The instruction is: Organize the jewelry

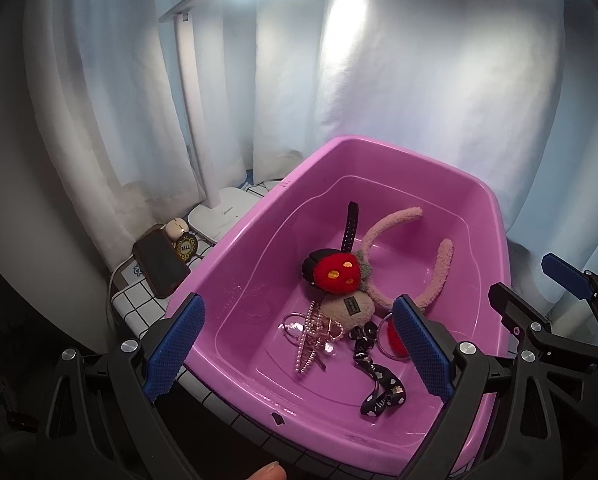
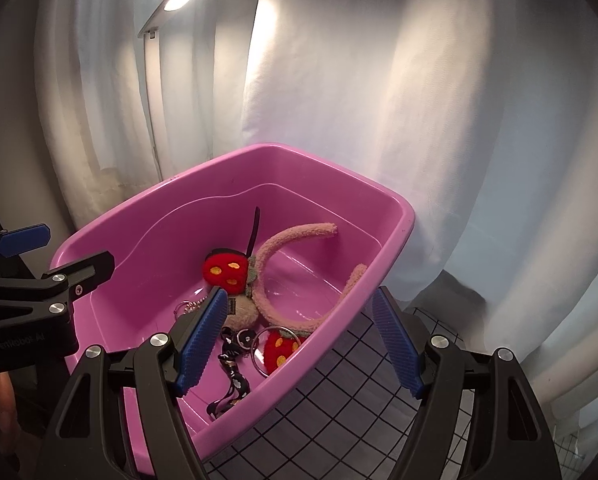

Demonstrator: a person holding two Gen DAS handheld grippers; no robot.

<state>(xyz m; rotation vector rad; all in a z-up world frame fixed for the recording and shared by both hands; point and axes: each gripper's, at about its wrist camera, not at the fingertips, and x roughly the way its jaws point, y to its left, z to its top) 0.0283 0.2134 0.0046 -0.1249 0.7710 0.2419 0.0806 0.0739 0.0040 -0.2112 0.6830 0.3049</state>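
Observation:
A pink plastic tub (image 1: pixel 259 240) (image 2: pixel 147 216) stands on the checked table. In it lie a fuzzy pink headband (image 1: pixel 439 268) (image 2: pixel 295 240), a red strawberry plush (image 1: pixel 337 274) (image 2: pixel 225 272), a beige plush (image 1: pixel 351 308), a pearl hair clip (image 1: pixel 309 340), a black patterned lanyard (image 1: pixel 379 384) (image 2: pixel 235 376) and a metal ring with a second strawberry (image 2: pixel 279 348). My left gripper (image 1: pixel 297 346) (image 2: pixel 59 254) hovers open over the tub's near end, holding nothing. My right gripper (image 2: pixel 299 338) (image 1: pixel 537 288) is open too, straddling the tub's right wall without touching it.
White curtains hang close behind the tub. A white lamp base (image 1: pixel 223 216), a dark phone (image 1: pixel 161 266) and a small round badge (image 1: pixel 187 246) sit left of the tub. Checked tablecloth (image 2: pixel 339 400) shows to the tub's right. A fingertip (image 1: pixel 269 472) shows at the bottom edge.

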